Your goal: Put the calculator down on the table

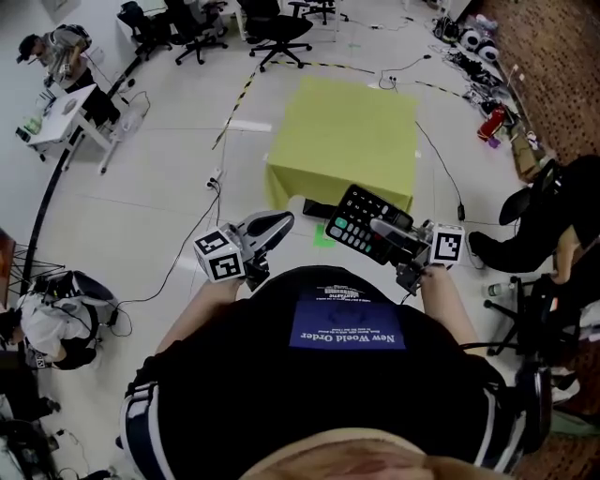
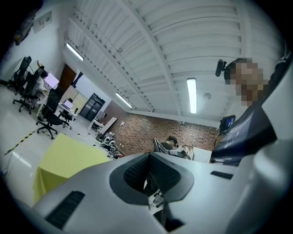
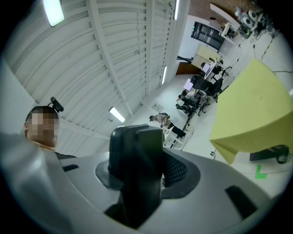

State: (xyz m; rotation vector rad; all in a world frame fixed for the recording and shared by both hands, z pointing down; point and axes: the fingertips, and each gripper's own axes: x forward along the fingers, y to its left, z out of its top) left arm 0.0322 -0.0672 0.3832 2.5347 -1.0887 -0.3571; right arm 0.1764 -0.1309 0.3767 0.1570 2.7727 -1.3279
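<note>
A black calculator (image 1: 367, 223) with green and white keys is held in the air in front of my body, and my right gripper (image 1: 394, 232) is shut on its near end. In the right gripper view the calculator (image 3: 136, 155) shows edge-on as a dark slab standing between the jaws of the right gripper (image 3: 144, 176). The table (image 1: 342, 141), draped in a yellow-green cloth, stands ahead on the floor, beyond both grippers. My left gripper (image 1: 270, 228) hangs level to the left of the calculator; in its own view the left gripper (image 2: 150, 176) has its pads together and holds nothing.
Office chairs (image 1: 277, 28) stand behind the table. A desk with a person (image 1: 58, 52) is at the far left. A seated person (image 1: 548, 225) and clutter (image 1: 487, 103) line the right wall. Cables (image 1: 441, 164) and a black object (image 1: 319, 208) lie by the table's foot.
</note>
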